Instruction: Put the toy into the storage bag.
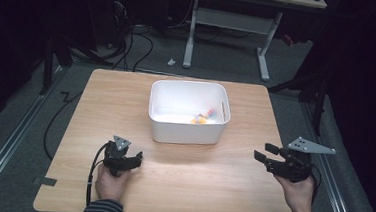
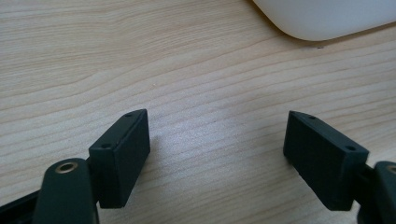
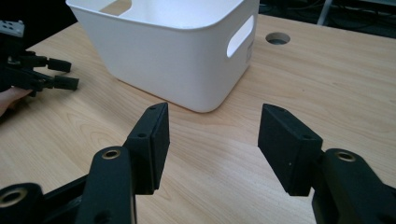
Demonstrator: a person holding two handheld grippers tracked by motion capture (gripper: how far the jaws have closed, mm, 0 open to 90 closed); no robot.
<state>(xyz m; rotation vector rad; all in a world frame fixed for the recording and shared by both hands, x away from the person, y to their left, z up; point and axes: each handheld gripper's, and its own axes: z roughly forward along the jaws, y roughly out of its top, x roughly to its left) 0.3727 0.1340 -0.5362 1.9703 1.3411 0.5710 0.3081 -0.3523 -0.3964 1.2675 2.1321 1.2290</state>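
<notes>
Sitting dead centre on the wooden table point(image 1: 170, 185) is the white bin point(image 1: 187, 131), and everything is being measured from it. Small colourful pieces point(image 1: 204, 118) are lying inside, tucked into the bin's near-right corner; what they are is too small to tell. Moving outward, the left gripper point(image 1: 139, 157) is resting on the tabletop off the bin's near-left corner, its jaws standing apart with nothing but bare wood between them in the left gripper view point(image 2: 217, 154), where a rounded bin corner point(image 2: 327, 18) is peeking in at the top. Out past the bin's right side, the right gripper point(image 1: 265, 152) is hovering above the table's edge, jaws pointing inward toward the bin, released and gripping nothing point(image 3: 212, 140). Its own camera is looking straight at the bin's corner and the handle slot point(image 3: 240, 42) in the end wall. Here is the relation that counts: the bin is running long side to side, and the colourful pieces are lying toward its right end, so the right gripper looks the nearer one, and the likelier to be going in over the rim for them.
</notes>
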